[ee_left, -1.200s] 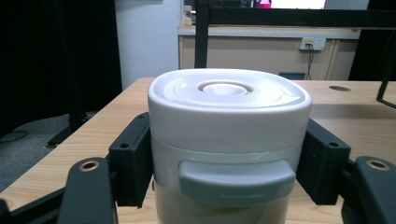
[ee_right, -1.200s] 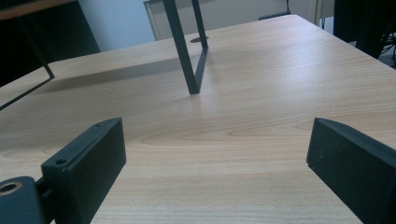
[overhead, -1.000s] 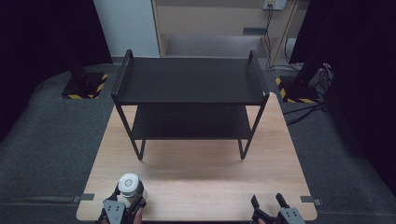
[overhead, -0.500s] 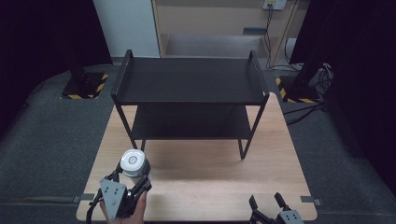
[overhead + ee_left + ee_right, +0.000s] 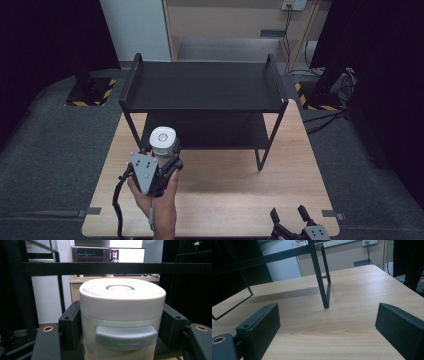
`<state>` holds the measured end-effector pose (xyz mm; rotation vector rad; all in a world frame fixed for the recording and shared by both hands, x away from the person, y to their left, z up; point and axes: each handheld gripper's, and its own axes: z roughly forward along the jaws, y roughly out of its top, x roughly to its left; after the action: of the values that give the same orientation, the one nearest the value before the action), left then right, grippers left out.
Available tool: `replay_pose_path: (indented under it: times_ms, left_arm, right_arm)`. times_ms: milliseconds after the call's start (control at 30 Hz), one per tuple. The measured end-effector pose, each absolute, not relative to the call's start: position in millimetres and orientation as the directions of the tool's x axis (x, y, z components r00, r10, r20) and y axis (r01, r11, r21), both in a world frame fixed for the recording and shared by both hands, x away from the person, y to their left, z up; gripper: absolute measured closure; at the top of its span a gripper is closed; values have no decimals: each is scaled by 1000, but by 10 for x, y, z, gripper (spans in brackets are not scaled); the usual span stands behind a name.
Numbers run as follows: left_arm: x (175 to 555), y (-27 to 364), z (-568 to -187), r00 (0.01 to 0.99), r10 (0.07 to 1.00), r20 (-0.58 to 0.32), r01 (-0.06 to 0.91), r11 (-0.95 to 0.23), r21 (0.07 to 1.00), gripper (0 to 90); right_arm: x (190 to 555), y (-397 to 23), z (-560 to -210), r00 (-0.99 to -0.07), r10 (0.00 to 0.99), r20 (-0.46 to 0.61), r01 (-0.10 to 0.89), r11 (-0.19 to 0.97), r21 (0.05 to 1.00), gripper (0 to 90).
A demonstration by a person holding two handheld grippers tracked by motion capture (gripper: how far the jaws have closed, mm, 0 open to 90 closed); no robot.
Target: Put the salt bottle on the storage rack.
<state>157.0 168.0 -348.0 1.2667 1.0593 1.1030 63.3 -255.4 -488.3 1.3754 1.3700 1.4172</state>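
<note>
The round plastic jar (image 5: 163, 141) is white with a pale grey tab on its side, the two-tier metal shelf (image 5: 202, 86) is black, the wooden table (image 5: 225, 185) is light beige with fine grain, and floor blocks (image 5: 90, 92) carry yellow-black stripes.

The left hand-held gripper (image 5: 162, 162) sits in the person's hand (image 5: 155, 192), forearm reaching in from the bottom edge, jaws clamped together. The right hand-held gripper (image 5: 290, 216) lies low at the bottom edge, jaws spread wide.

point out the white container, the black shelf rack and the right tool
white container (image 5: 163, 137), high view, on its round lid
black shelf rack (image 5: 202, 85), high view, on its top shelf
right tool (image 5: 291, 216), high view, between its jaw tips
</note>
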Motion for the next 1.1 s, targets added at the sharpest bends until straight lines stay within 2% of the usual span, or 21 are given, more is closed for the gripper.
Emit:
replay_pose_path:
  times_ms: [300, 633, 1100]
  left_arm:
    - [1920, 1528, -3469, 145, 989, -1, 18, -1, 1000, 306]
    - [2210, 1482, -3505, 98, 995, -14, 18, 12, 1000, 306]
    - [2408, 1384, -3499, 82, 997, -3, 7, 3, 1000, 306]
  right_arm:
    - [721, -2605, -4878, -170, 963, 211, 179, -180, 967, 57]
    - [811, -2668, -4896, -160, 964, 213, 189, -182, 965, 58]
    - [893, -2720, -4914, -145, 966, 215, 196, -185, 963, 59]
